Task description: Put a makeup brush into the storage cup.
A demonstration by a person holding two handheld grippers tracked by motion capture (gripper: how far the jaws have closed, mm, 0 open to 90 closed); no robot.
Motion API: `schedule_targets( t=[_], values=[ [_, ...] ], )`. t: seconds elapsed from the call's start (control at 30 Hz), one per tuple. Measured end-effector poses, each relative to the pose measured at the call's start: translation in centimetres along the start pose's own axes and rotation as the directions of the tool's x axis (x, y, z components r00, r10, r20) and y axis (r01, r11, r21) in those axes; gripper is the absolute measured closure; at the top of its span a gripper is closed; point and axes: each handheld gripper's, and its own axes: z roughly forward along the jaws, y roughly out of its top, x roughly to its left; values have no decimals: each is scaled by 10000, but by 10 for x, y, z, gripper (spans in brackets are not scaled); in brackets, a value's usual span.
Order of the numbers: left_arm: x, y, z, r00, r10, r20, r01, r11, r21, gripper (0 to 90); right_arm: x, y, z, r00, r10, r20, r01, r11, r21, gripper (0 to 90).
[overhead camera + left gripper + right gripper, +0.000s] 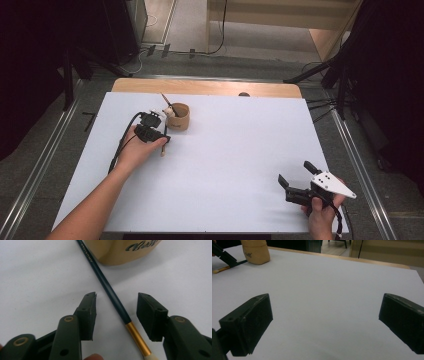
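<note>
The brush (113, 298) lay flat on the white counter (225, 165), its handle end close by the tan cup (178, 117), where another brush (165, 101) already stood. The left tool (117, 312) straddled the brush just above the gold ferrule, its jaws partly closed but with both pads clear of the handle, so the grasp was not yet made. Lifting the brush and dropping it into the cup probably remained. The right tool (295, 174) rested wide and empty, well apart.
</note>
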Motion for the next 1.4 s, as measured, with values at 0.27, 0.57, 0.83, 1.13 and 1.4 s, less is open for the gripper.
schedule_targets(
  t=[0.27, 0.57, 0.83, 1.13, 1.4],
  values=[
    [1, 2, 0, 9977, -562, -383, 570, 9982, 196, 748, -1, 0, 0, 10000, 7, -2, -7, 10000, -16, 0],
    [19, 1, -2, 9839, -1767, 260, 1765, 9842, 97, 842, 0, 0, 0, 10000, -24, 13, 24, 10000, 4, 0],
    [29, -5, -7, 9757, -2161, 357, 2179, 9743, -567, 846, -1, 0, 0, 10000, -5, 14, 5, 10000, -15, 0],
    [40, -10, -22, 9658, -2501, 685, 2568, 9595, -1162, 846, 1, 0, 0, 10000, -29, 21, 29, 10000, -46, 0],
    [53, -20, -37, 9521, -2854, 1099, 3011, 9376, -1740, 846, 2, 1, 0, 10000, -47, -9, 47, 10000, -69, 0]
  ],
)
